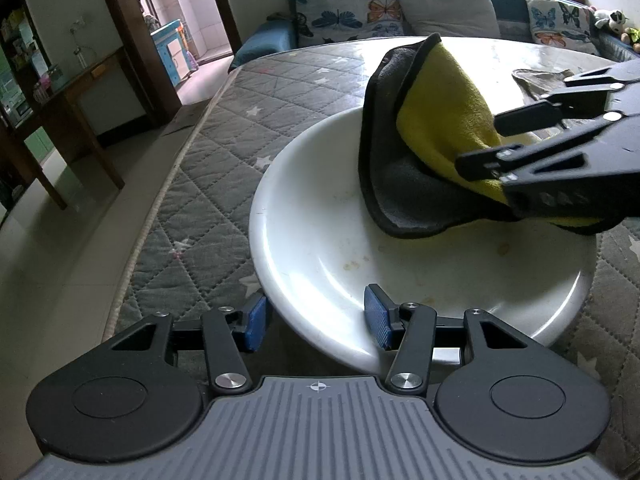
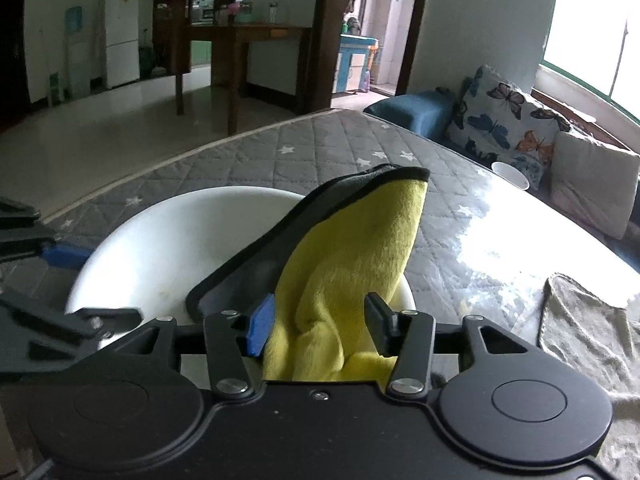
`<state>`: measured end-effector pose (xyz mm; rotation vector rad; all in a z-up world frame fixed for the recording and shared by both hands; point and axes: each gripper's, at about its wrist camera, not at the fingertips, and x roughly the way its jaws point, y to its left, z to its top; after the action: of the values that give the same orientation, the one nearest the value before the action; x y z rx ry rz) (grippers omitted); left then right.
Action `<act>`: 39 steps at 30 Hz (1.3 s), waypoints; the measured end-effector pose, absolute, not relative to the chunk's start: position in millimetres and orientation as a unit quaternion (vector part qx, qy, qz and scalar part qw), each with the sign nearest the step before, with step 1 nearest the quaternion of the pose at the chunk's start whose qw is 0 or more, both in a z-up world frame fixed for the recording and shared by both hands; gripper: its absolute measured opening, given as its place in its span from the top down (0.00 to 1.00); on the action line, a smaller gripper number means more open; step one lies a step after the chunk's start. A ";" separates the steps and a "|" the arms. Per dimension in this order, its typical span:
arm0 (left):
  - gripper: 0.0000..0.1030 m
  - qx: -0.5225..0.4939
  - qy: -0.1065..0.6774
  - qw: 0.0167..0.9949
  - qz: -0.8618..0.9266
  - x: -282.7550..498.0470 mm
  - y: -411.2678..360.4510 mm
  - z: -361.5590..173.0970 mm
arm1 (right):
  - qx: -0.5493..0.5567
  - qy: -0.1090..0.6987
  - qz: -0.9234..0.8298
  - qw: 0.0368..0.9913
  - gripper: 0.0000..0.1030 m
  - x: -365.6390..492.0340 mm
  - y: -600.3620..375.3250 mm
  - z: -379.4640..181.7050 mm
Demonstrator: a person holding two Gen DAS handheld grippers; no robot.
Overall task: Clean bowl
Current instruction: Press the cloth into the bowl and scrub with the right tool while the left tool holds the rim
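Your right gripper has the yellow cloth pinched, down in the white bowl

Your left gripper straddles the bowl's near rim, blue pads either side, whether they grip it I can't tell; the bowl sits on the grey quilted table cover; brownish specks dot its floor; a grey rag lies just right.

You've got a white bowl, yellow-and-grey black-edged cloth, grey star-quilted table cover, blue finger pads, butterfly-print cushions.
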<state>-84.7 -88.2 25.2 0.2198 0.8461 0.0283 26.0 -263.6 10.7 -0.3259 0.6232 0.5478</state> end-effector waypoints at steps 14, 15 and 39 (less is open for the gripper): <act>0.49 0.106 0.410 0.906 0.010 -91.2 -88.0 31.4 | -0.177 0.318 0.259 0.895 0.70 23.4 -263.4 -4.0; 0.49 0.106 0.410 0.906 0.010 -90.6 -86.7 31.9 | -0.179 0.319 0.260 0.894 0.70 21.7 -263.7 -4.2; 0.58 0.108 0.405 0.908 -0.005 -83.8 -72.0 33.1 | -0.188 0.334 0.273 0.882 0.70 -8.9 -268.3 -3.9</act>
<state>-83.8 -72.0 33.1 0.2235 0.8356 -0.0100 -8.9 -268.3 -3.9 -0.3918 0.6950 0.5680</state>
